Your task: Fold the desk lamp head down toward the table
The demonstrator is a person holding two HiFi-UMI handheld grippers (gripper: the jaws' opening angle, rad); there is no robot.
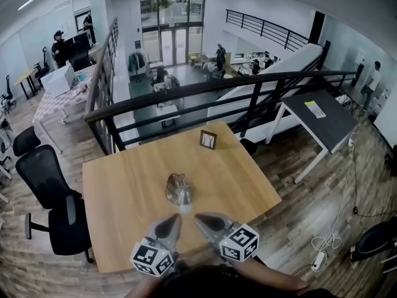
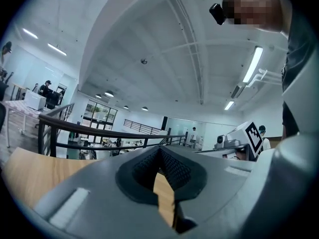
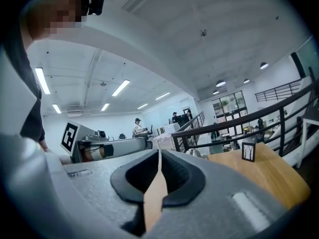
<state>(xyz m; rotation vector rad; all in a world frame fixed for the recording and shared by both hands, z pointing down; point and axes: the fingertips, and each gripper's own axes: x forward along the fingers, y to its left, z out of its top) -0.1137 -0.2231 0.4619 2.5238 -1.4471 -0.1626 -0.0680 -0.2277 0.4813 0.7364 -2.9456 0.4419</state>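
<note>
Resting near the middle of the wooden desk (image 1: pixel 118 185), the desk lamp (image 1: pixel 178 189) shows from the head view only as a small shiny metallic shape; from this steep angle I cannot tell its head from its arm. A small picture frame (image 1: pixel 208 139) stands upright toward the far edge of the desk, well apart from the lamp.

Both tools sit over the near edge, angled inward so that their tips point at the lamp from just in front of it, close together and short of touching it. The left gripper (image 1: pixel 175 219) has its jaws pressed together: in its own view the dark pads meet at the tip, and only bare wood shows through the slit lower down, with nothing pinched. The right gripper (image 1: pixel 200 218) is likewise pressed together, pads meeting along a thin line with desk wood visible behind and nothing between them. Each carries its cube of square markers at the back, the left cube (image 1: pixel 152 257) and the right cube (image 1: pixel 240 242).

A black railing (image 1: pixel 186 92) runs just beyond the far edge of the desk, with a lower office floor visible past it. Black office chairs (image 1: pixel 46 172) stand beside the desk on the left of the head view, and a dark-topped side table (image 1: pixel 322 120) stands off to the right
</note>
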